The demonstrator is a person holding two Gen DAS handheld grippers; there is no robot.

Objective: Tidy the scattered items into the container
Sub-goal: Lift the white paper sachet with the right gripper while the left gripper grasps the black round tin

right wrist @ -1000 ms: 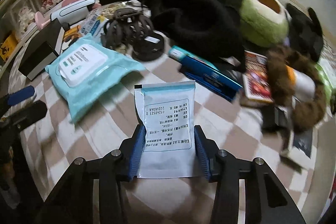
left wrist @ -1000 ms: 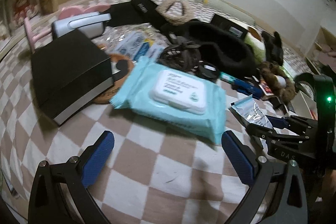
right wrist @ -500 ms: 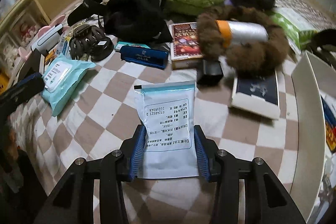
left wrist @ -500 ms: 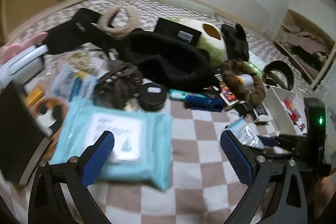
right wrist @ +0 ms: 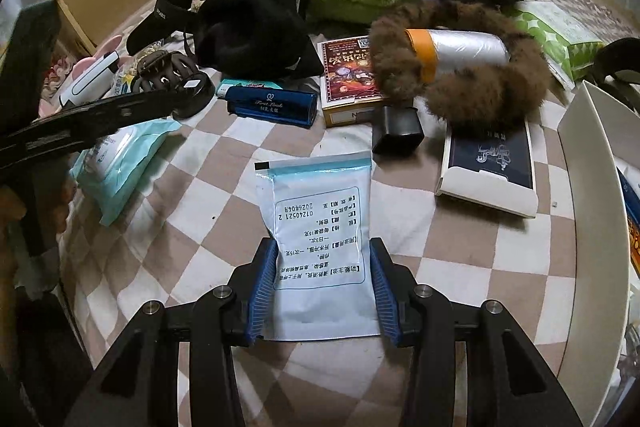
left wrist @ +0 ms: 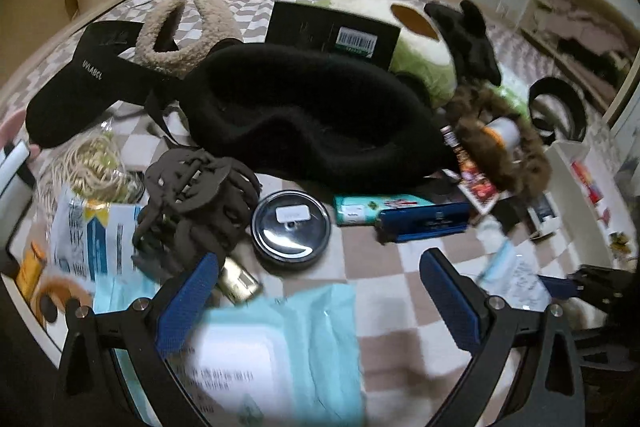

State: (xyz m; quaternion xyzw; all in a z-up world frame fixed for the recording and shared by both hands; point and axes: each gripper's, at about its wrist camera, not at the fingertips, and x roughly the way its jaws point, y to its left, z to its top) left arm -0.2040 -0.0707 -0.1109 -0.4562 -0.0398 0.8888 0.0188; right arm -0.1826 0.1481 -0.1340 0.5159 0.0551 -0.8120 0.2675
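The right gripper [right wrist: 323,291] has been swung toward the white container [right wrist: 592,211], jaws clamped on the printed sachet [right wrist: 320,227] above the checked bed [right wrist: 208,195] — delivery seems near. The left gripper [left wrist: 316,301], wide open and empty, has been carried over the wipes pack [left wrist: 280,355].

Bare checkered bedspread [right wrist: 208,187] lies open in the foreground. Ahead, a blue case [right wrist: 272,105], a red box [right wrist: 348,75], a black block [right wrist: 397,131] and a furry brown band [right wrist: 480,95] crowd the way; the white container [right wrist: 596,187] walls the right edge.
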